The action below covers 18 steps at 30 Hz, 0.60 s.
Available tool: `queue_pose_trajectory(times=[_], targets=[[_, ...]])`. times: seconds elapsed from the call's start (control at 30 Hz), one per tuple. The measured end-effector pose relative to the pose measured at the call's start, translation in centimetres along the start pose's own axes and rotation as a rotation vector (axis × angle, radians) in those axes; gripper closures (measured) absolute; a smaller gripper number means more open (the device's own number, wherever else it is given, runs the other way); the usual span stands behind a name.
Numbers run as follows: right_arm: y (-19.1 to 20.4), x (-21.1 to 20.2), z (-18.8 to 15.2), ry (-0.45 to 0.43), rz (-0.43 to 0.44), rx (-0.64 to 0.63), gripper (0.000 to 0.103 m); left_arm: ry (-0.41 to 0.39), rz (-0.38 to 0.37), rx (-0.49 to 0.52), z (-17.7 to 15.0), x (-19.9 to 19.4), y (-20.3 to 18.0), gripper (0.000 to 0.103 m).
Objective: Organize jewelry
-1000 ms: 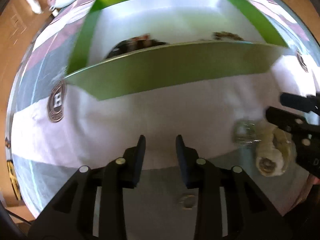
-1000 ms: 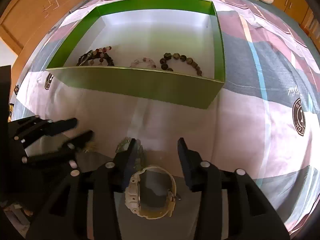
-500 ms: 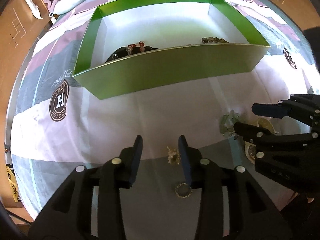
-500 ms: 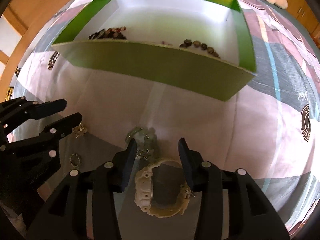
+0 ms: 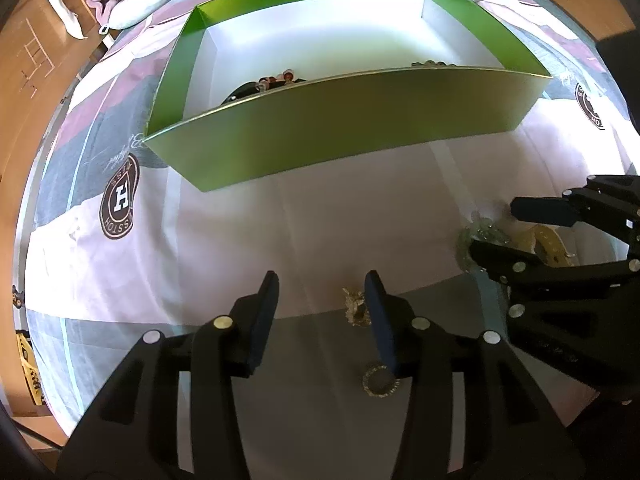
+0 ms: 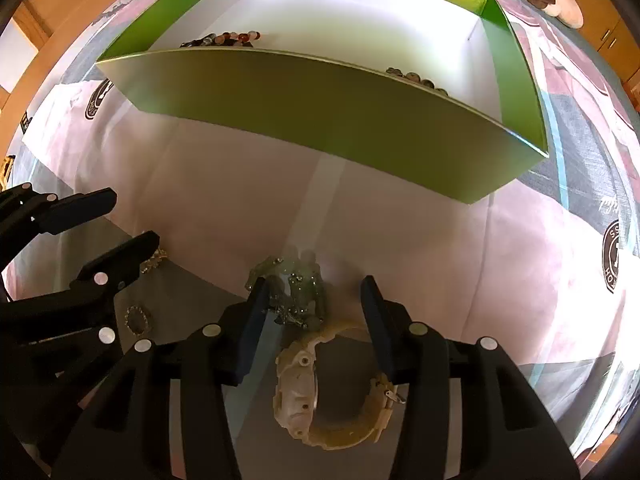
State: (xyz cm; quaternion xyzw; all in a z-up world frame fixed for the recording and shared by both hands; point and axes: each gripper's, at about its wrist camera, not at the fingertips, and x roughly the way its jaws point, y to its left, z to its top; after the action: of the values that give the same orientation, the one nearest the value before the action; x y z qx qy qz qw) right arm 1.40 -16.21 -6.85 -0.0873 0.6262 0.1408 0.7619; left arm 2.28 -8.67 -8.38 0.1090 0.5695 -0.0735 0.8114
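Low in the left wrist view, the left gripper (image 5: pixel 320 284) has its fingers spread wide, gripping nothing, a gold brooch (image 5: pixel 356 306) against the right finger. The right gripper (image 6: pixel 314 294) likewise gapes empty around a green bracelet (image 6: pixel 294 292), with the watch (image 6: pixel 320 388) just below it.

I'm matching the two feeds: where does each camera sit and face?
Left wrist: on the left gripper, facing the green box; its open fingers straddle a gold brooch.
Right wrist: on the right gripper, facing the same box; fingers over a watch.
Shared: box, brooch, each other's gripper.
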Motion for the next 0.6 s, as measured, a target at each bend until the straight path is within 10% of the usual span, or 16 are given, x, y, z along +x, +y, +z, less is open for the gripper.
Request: queue_pose_trajectory(times=[0.2, 0.47, 0.6], targets=[[-0.8, 0.0, 0.5, -0.014, -0.018, 0.042, 0.055, -0.006, 0.109, -0.073, 0.6, 0.3, 2.4, 0.058], [-3.8, -2.0, 0.9, -0.066, 0.019, 0.128, 0.055, 0.014, -0.054, -0.106, 0.9, -0.5, 3.6, 0.058], [-2.5, -1.4, 0.8, -0.041, 0.04, 0.082, 0.055, 0.071, -0.02, -0.084, 0.5, 1.0, 2.9, 0.058]])
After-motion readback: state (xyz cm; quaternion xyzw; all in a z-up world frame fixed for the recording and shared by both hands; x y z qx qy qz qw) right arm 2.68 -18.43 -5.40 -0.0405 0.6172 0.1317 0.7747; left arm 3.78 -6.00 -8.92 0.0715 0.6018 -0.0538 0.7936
